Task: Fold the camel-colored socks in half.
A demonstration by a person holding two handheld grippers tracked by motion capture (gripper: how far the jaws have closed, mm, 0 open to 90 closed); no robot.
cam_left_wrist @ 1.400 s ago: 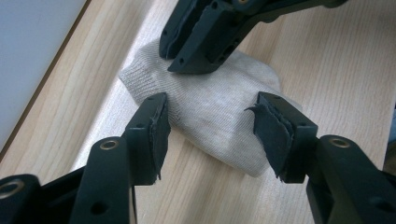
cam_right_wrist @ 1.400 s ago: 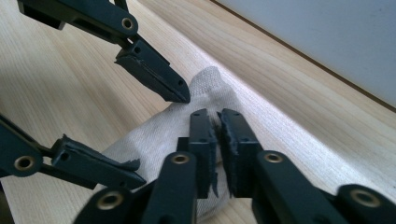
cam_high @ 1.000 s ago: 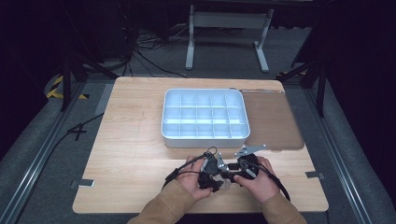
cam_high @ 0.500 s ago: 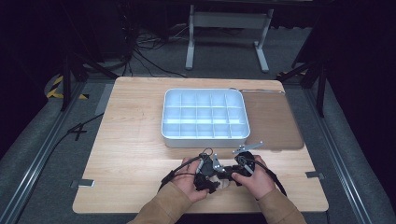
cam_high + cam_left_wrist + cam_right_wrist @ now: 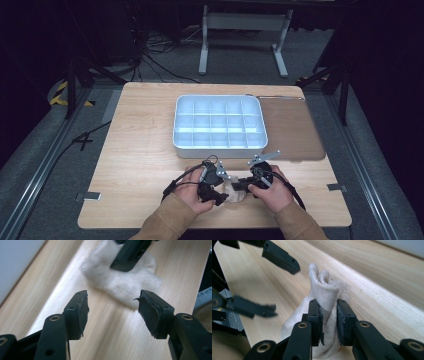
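A small white knit cloth [image 5: 234, 194] lies on the wooden table near its front edge, between the two hands. My right gripper [image 5: 329, 315] is shut on a bunched fold of the cloth [image 5: 325, 292], which stands up between its jaws. My left gripper [image 5: 112, 307] is open just short of the cloth [image 5: 125, 282], nothing between its jaws. In the high view the left gripper [image 5: 216, 186] and right gripper [image 5: 246, 184] point toward each other over the cloth. The left gripper's jaws show in the right gripper view beyond the cloth.
A white compartment tray [image 5: 219, 125] with several cells sits mid-table, just beyond the hands. A brown mat [image 5: 292, 130] lies to its right. The table [image 5: 145, 150] has bare wood on its left side.
The right gripper has swung down and left onto the cloth and closed on a fold of it. Both hands have drawn closer together.
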